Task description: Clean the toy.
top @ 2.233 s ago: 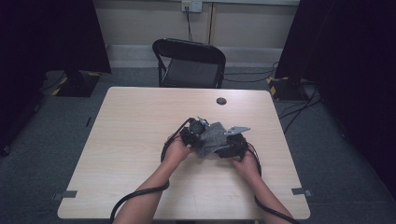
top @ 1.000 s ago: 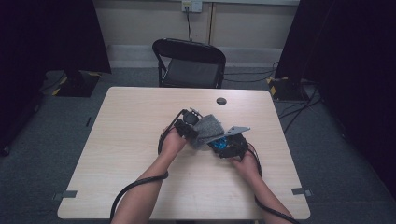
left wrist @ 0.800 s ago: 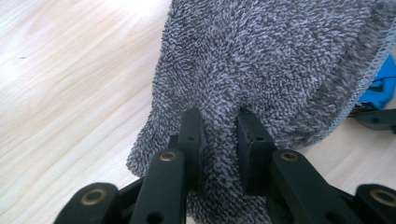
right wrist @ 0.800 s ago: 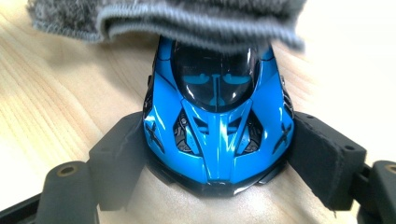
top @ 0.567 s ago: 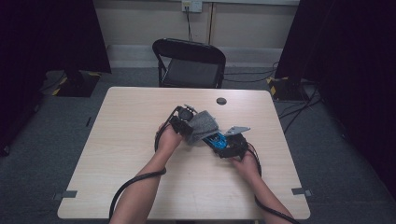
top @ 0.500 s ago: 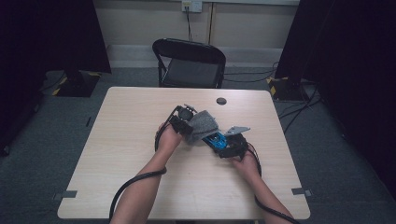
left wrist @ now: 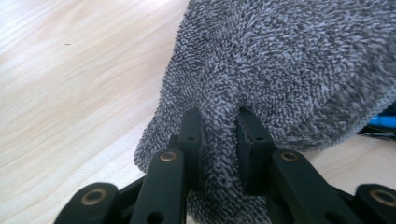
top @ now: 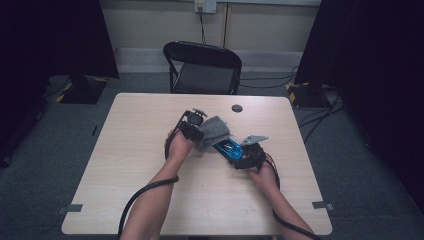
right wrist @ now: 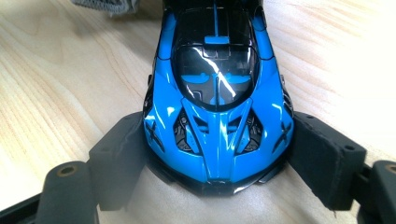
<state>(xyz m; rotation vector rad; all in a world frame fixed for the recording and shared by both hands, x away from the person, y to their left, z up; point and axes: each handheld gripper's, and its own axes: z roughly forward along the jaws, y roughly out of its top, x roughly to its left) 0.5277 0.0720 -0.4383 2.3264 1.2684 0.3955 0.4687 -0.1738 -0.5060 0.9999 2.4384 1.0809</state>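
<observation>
A blue toy sports car rests on the pale wooden table, its tail end between the pads of my right gripper, which is shut on it. In the high view the car shows just ahead of the right gripper, near the table's middle. My left gripper is shut on a fold of a grey terry cloth. From above, the cloth hangs from the left gripper over the car's far end. Whether cloth and car touch I cannot tell.
A small black round disc lies near the table's far edge. A black folding chair stands behind the table. Dark curtains flank the room at both sides. Cables trail from both grippers over the near edge.
My left gripper has carried the cloth up and to the left, away from the right gripper, so more of the blue car shows. The right hand has stayed put.
</observation>
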